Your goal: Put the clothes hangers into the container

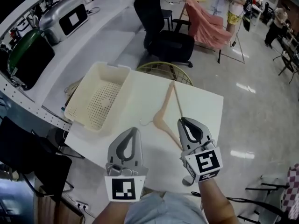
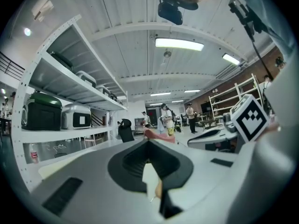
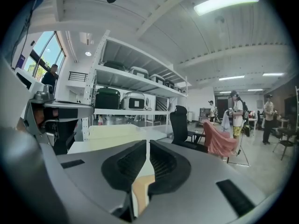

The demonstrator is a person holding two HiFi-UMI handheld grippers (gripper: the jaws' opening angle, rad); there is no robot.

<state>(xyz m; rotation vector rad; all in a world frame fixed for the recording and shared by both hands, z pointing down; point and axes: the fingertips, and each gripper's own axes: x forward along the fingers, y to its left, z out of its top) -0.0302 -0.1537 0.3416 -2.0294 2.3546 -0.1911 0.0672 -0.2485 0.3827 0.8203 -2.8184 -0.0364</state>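
Looking down through the head view, I see a wooden clothes hanger [image 1: 162,112] lying flat on the white table [image 1: 201,106], its metal hook toward the cream perforated container [image 1: 100,69] that sits just beside it, at the table's left edge. The container holds nothing. My left gripper [image 1: 132,129] hovers near the hook with its tips together. My right gripper [image 1: 181,120] sits over the hanger's nearer arm, so that end of the wood is covered.

From the left gripper view, the jaws meet at the tips with nothing clamped. Through the loop below them I make out only a sliver of table and a bit of wood. This view also shows the right gripper's marker cube [image 2: 250,118] and shelves of cases [image 2: 42,111], but not the container.

The right gripper view shows its jaws pressed together as well, gripping nothing. Wood colour shows in the gap beneath them, too cropped for me to tell whether it touches. A black office chair [image 3: 180,125] stands beyond.
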